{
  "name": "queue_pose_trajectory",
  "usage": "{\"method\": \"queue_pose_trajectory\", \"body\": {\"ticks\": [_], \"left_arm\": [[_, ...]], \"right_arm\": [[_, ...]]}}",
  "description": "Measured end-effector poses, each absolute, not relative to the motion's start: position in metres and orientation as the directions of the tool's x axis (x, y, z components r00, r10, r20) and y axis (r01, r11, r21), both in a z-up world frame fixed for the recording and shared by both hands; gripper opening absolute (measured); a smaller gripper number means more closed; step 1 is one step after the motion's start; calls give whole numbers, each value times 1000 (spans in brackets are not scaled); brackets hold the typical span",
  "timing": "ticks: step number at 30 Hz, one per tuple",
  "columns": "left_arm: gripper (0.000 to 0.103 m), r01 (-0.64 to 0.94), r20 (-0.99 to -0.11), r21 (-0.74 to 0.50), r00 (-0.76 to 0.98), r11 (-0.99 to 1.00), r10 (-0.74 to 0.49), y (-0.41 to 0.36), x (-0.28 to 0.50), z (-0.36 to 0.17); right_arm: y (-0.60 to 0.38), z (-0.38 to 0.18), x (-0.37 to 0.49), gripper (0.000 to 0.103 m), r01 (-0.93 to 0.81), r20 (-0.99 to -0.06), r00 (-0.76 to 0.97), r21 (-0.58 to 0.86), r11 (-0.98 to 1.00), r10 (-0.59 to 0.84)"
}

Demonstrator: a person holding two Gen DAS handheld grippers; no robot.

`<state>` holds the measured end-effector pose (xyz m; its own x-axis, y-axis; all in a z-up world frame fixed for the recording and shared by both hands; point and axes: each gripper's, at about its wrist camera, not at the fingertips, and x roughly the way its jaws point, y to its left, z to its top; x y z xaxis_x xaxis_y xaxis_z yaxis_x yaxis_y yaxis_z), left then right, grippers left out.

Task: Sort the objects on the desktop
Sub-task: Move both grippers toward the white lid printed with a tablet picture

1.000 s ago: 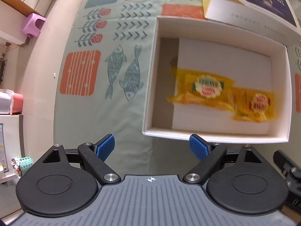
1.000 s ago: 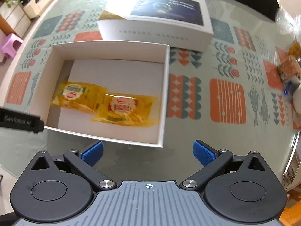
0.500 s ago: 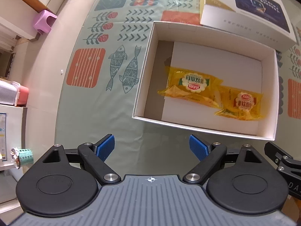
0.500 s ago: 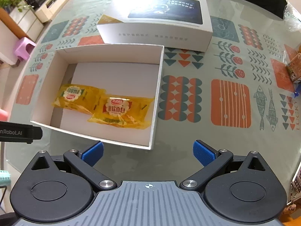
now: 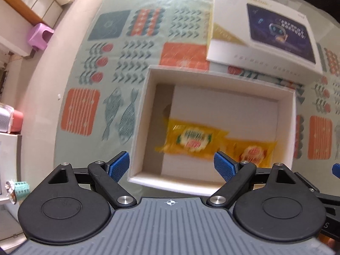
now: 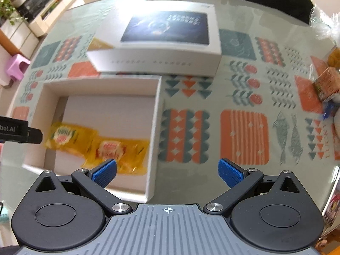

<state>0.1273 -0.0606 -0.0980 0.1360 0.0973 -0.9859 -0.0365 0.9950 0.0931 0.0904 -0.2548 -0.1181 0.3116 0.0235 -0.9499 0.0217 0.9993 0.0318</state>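
Observation:
An open white box (image 5: 146, 114) (image 6: 156, 127) sits on the patterned table. Two yellow snack packets lie in it side by side: one with a green and red label (image 5: 191, 141) (image 6: 63, 137), one with a red label (image 5: 252, 154) (image 6: 114, 149). My left gripper (image 5: 171, 165) is open and empty, above the box's near wall. My right gripper (image 6: 167, 172) is open and empty, over the box's near right corner. The box lid (image 5: 263, 31) (image 6: 161, 40), white with a dark picture, lies just behind the box.
More snack packets (image 6: 326, 80) and a clear bag (image 6: 325, 23) lie at the table's far right. A purple stool (image 5: 40, 36) and low cabinets stand on the floor to the left. The table edge curves close on the left. Both views are blurred.
Both grippers have moved forward toward the box after pulling back; the box now sits closer and lower in both views. Jaws stay open. The packets have not moved.

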Motion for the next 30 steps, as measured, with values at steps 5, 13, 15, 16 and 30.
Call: {"method": "queue_pose_trajectory", "body": {"ticks": [5,13,15,16,30], "left_arm": [[103,14,-984,87,160,996,84,-73,160,-97],[103,83,-985,80,160,993,66,-84,206,-108],[103,95,-985,87,160,992,71,-85,216,-112],[103,100,-984,90,161,991,74,-85,222,-113],[103,86,-981,62,189,994,45,-80,290,-129]], "right_arm": [[-263,-114,114,103,49,-943,331,10,999,-7],[-277,-108,153,103,94,-931,361,-24,995,-57],[-280,-108,162,103,102,-928,367,-31,994,-66],[-281,-108,167,103,104,-926,371,-34,994,-70],[-329,-120,239,103,105,-900,435,92,990,38]]}}
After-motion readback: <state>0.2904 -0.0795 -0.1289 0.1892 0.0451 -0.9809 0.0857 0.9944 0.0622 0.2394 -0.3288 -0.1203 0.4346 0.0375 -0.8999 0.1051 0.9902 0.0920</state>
